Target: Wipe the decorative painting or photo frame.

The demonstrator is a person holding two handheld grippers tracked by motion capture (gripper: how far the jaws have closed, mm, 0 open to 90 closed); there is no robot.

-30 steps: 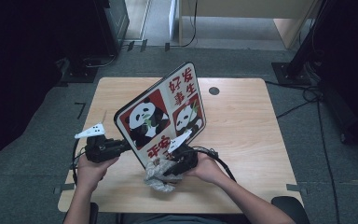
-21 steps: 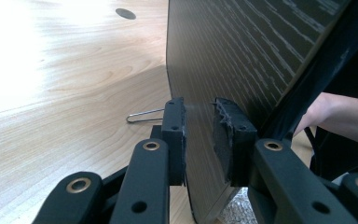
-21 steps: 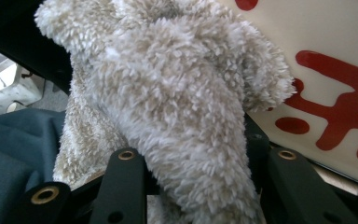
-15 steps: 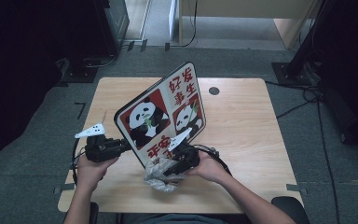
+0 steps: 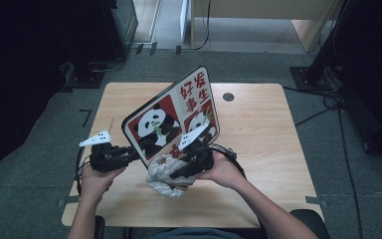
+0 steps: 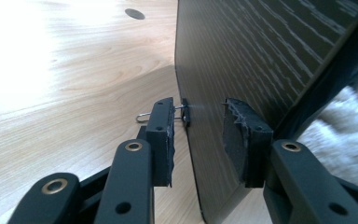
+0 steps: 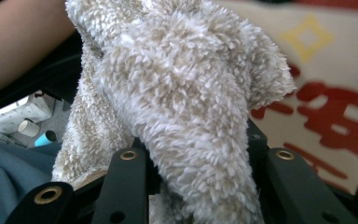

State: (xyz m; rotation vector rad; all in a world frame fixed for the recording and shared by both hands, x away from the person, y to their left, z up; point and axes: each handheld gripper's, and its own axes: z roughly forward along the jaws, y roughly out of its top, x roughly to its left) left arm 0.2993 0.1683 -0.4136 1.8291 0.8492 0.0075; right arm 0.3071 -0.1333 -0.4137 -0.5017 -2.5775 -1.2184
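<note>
**Panda board propped for wiping**

Wooden table (image 5: 258,149) bears the tilted panda board (image 5: 171,119), its edge between the left gripper (image 6: 198,135)'s just-opening pads, not pressed. The right gripper (image 5: 181,172) clamps a fluffy cloth (image 7: 182,107) at its printed face, seemingly for wiping.

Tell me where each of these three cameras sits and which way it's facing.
High view: above the person's side, looking forward and down on the table; forearms and both grippers show.
Left gripper view: rides the left gripper, looking along its jaws, which have just been opening around the panda board's dark back.
Right gripper view: rides the right gripper, facing the fluffy cloth it clamps.
Shared: board and cloth.
</note>
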